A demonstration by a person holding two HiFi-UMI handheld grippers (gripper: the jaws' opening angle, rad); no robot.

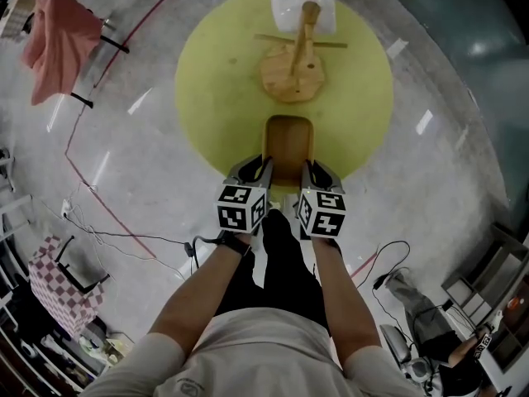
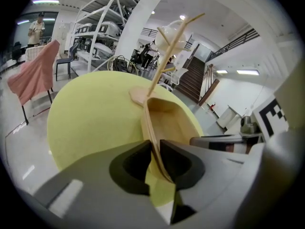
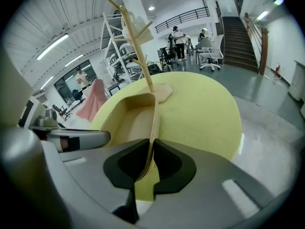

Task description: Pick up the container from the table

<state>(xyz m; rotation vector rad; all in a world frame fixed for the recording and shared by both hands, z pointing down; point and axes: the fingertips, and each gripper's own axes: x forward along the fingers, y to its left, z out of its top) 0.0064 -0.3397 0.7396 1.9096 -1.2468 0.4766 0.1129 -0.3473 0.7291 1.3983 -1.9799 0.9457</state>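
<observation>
I've got the left tongs point(image 2: 155, 152) clamped on the left wall of the wooden container point(image 1: 288, 143) and the right tongs point(image 3: 149, 151) on its right wall, at the near edge of the table point(image 1: 219, 98); next, I reckon, comes a level, even lift.

Probably a big open lab or workshop hall: polished concrete floor point(image 1: 438, 164), loose cables point(image 1: 116, 236), red tape line point(image 1: 78, 172), white metal racks point(image 2: 100, 32) far left, staircase point(image 3: 240, 37), mezzanine railing point(image 3: 183, 18), office chairs point(image 3: 213, 49) far back.
</observation>
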